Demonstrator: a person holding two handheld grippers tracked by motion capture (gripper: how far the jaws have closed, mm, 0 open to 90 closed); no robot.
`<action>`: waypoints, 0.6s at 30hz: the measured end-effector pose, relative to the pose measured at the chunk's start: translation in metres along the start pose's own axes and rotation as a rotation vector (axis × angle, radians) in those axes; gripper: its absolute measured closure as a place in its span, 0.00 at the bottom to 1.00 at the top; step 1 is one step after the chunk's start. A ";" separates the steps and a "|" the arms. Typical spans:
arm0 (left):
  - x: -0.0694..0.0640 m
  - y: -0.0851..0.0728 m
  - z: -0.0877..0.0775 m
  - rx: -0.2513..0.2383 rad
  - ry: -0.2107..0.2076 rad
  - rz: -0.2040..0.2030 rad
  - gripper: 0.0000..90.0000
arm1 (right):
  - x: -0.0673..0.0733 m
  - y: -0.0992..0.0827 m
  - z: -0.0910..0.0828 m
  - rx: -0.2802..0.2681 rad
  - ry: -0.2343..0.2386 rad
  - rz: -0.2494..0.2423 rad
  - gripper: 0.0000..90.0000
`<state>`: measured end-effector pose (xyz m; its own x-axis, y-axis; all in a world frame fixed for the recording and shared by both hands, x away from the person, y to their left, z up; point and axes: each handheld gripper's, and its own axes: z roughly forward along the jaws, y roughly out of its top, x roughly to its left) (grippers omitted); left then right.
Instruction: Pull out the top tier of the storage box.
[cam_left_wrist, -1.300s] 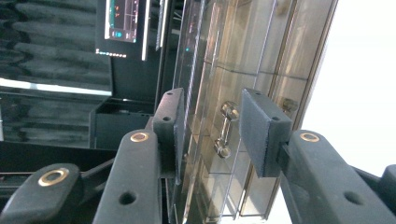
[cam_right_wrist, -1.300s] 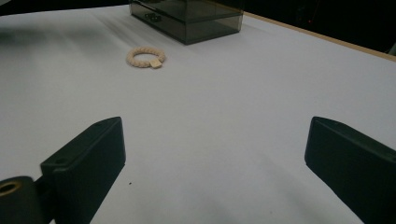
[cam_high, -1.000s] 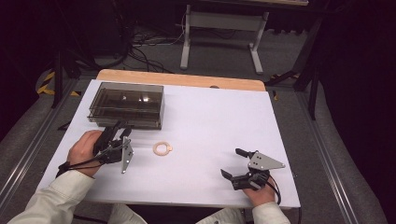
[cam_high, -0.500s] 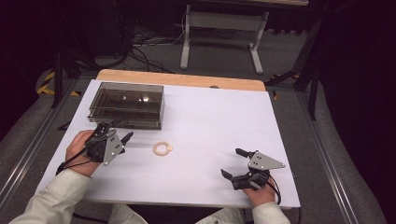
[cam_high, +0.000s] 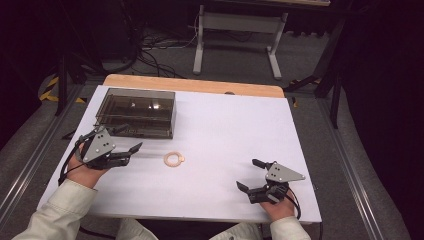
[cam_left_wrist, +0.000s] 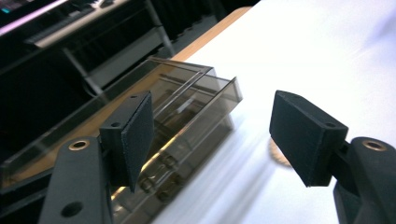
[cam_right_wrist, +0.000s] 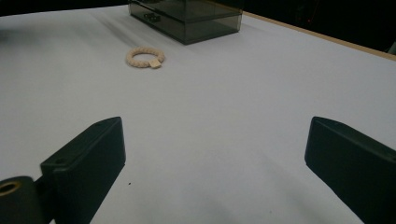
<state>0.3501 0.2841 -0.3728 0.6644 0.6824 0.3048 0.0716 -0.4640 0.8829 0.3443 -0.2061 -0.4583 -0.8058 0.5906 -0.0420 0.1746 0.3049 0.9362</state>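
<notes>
From the high view, a white table (cam_high: 225, 130) fills the middle, with a strip of bare wood along its far edge. A smoky clear plastic box (cam_high: 136, 112) with drawers sits at the far left of the table. A small cream bracelet (cam_high: 173, 159) lies flat on the white surface, in front of the box and apart from it. The left gripper (cam_high: 127, 140), held in the person's left hand (cam_high: 85, 167), hovers at the left side, between the box and the near edge, pointing toward the bracelet. Its jaws have just been opening and stand parted with nothing between them. The right gripper (cam_high: 250, 175) rests low near the front right corner, well apart from the bracelet, with its jaws spread wide and empty. Pale sleeves come in from the bottom edge.

In the left gripper view, the left gripper (cam_left_wrist: 210, 135) shows its two black pads apart, nothing gripped. The box (cam_left_wrist: 187, 107) lies just beyond the left pad, its drawer fronts facing the camera. A sliver of the bracelet (cam_left_wrist: 275, 156) peeks out beside the right pad, on the table (cam_left_wrist: 327, 51).

In the right gripper view, the right gripper (cam_right_wrist: 215, 154) has its pads far apart over the bare table (cam_right_wrist: 210, 116). The bracelet (cam_right_wrist: 144, 57) lies farther off to the upper left, and the box (cam_right_wrist: 187, 16) stands behind it.
</notes>
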 end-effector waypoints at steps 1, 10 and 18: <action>0.001 0.000 0.000 0.000 -0.018 -0.015 0.33 | 0.000 0.000 0.000 0.000 0.000 0.000 0.06; 0.015 0.001 -0.002 -0.034 -0.157 -0.171 0.25 | 0.000 0.000 0.000 -0.001 0.000 -0.001 0.06; 0.026 0.000 -0.005 -0.040 -0.214 -0.273 0.20 | 0.000 0.000 0.000 -0.002 0.002 -0.002 0.06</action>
<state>0.3641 0.3047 -0.3626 0.7659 0.6426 -0.0230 0.2421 -0.2550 0.9361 0.3440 -0.2064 -0.4580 -0.8074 0.5884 -0.0427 0.1721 0.3042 0.9369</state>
